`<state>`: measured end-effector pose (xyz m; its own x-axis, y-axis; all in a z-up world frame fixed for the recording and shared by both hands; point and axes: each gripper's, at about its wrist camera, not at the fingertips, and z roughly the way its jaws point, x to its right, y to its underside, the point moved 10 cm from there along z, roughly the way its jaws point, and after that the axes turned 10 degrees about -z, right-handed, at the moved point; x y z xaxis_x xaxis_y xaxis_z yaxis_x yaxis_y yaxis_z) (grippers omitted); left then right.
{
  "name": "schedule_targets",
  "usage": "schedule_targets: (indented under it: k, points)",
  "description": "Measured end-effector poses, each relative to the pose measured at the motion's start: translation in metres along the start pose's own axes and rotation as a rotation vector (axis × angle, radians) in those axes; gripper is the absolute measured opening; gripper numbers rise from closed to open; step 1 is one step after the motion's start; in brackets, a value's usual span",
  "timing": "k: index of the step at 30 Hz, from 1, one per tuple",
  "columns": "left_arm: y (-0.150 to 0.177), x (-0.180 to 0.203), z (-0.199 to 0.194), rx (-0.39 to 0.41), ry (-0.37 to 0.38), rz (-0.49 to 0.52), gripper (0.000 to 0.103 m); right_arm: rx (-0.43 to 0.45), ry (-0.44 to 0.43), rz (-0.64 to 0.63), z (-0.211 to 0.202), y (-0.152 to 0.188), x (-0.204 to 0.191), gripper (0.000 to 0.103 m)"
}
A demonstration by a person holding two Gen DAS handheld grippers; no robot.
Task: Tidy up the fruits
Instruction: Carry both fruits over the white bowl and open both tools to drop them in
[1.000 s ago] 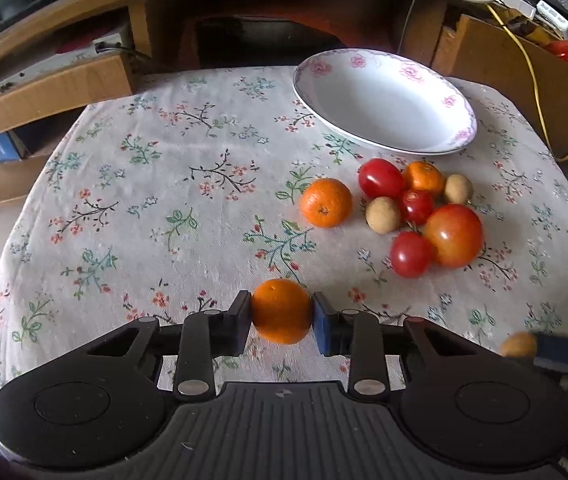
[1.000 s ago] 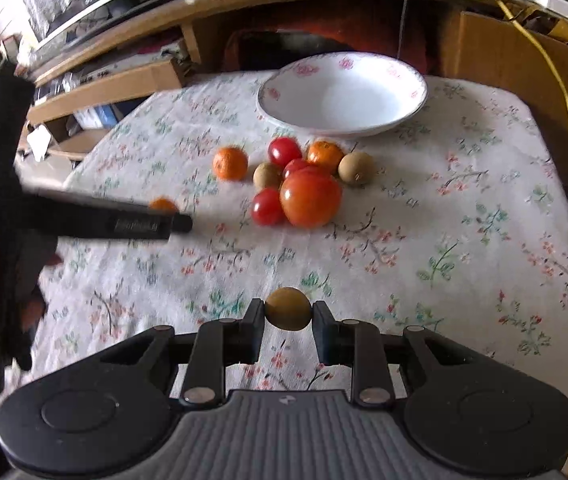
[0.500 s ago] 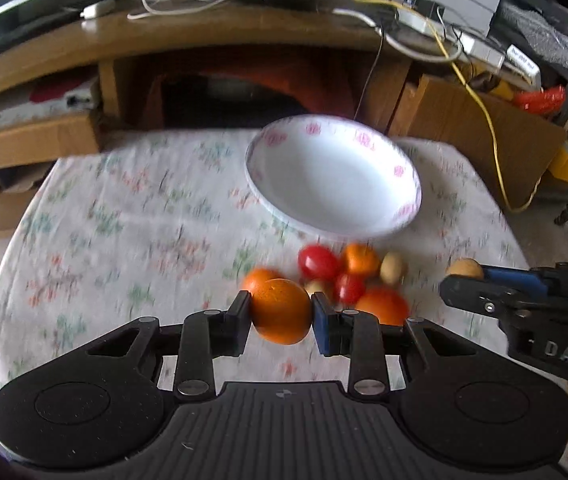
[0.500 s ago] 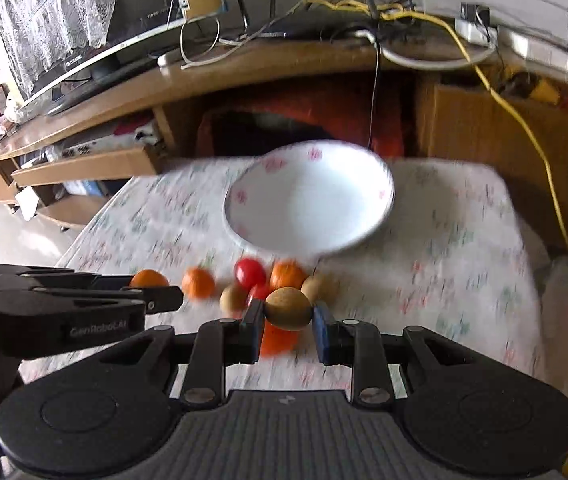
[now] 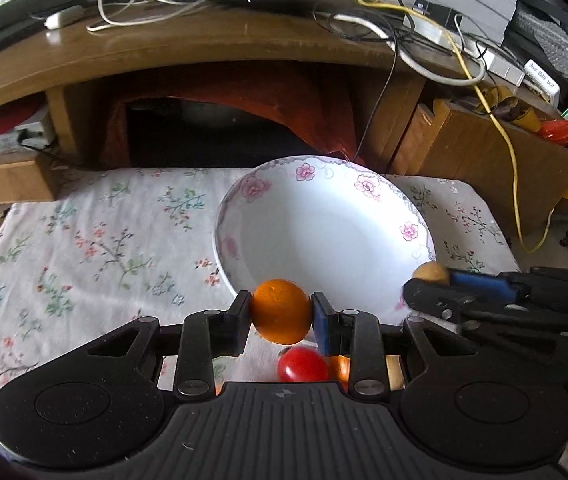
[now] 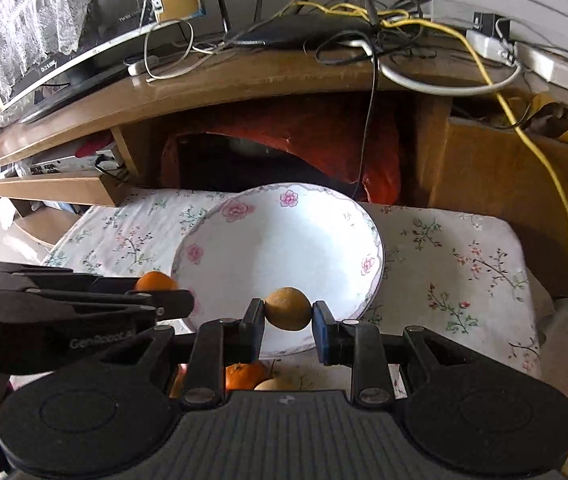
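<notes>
White floral bowl [image 5: 324,236] empty – left gripper [image 5: 282,312] pinching orange [image 5: 282,310], right gripper [image 6: 288,312] pinching brownish-yellow fruit [image 6: 288,308], both over near rim.

Text you can read: "GenRobot.AI" | on your left claw [image 6: 164,292] body, right wrist view | other labels illegible

soft daylight, glare on the white bowl [image 5: 324,240], fisheye-bent edges, slight blur.
</notes>
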<state>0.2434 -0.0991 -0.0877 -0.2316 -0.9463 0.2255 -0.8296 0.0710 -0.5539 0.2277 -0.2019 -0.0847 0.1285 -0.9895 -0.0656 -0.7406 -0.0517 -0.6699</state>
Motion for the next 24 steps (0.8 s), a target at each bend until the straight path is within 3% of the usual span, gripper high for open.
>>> schedule_targets:
  k: [12, 24]
  points:
    - [-0.008, 0.000, 0.024, -0.010, -0.027, 0.012, 0.039, -0.009, -0.053, 0.020, 0.030, 0.001, 0.005, 0.028]
    - [-0.010, -0.009, 0.011, 0.009, -0.029, -0.012, 0.051, 0.023, -0.083, 0.055, 0.019, -0.007, 0.008, 0.028]
